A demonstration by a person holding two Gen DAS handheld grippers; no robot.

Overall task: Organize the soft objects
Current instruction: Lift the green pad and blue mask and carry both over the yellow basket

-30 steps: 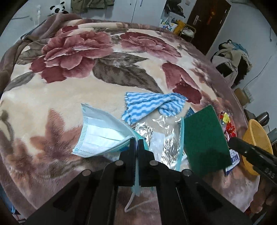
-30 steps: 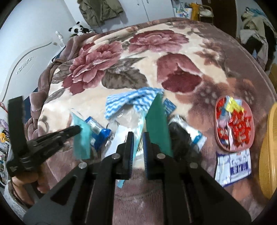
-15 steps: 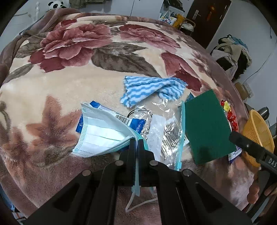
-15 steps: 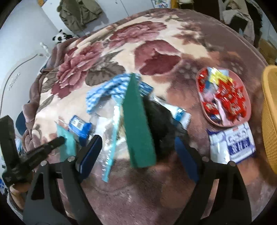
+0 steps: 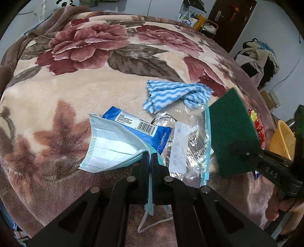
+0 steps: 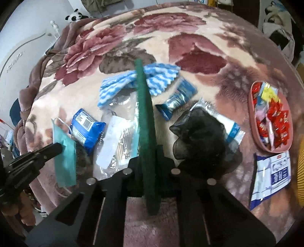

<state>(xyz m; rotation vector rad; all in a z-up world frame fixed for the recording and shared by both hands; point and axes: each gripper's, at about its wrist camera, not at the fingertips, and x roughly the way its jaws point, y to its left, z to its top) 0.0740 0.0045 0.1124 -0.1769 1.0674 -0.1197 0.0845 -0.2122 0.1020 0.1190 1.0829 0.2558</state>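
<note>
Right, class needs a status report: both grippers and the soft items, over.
Left gripper shut on face mask. Right gripper shut on green scouring pad. Striped cloth loose on blanket.

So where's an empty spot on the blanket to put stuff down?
The flowered fleece blanket lies bare beyond the blue-and-white wavy striped cloth and left of the blue barcode packet. It is crowded around the clear zip bag and black mesh pouch.

Pink tray (image 6: 252, 121) of wrapped sweets beside a white-blue packet (image 6: 271, 174); panda plush (image 6: 76, 17) behind the floral blanket (image 5: 85, 91).
</note>
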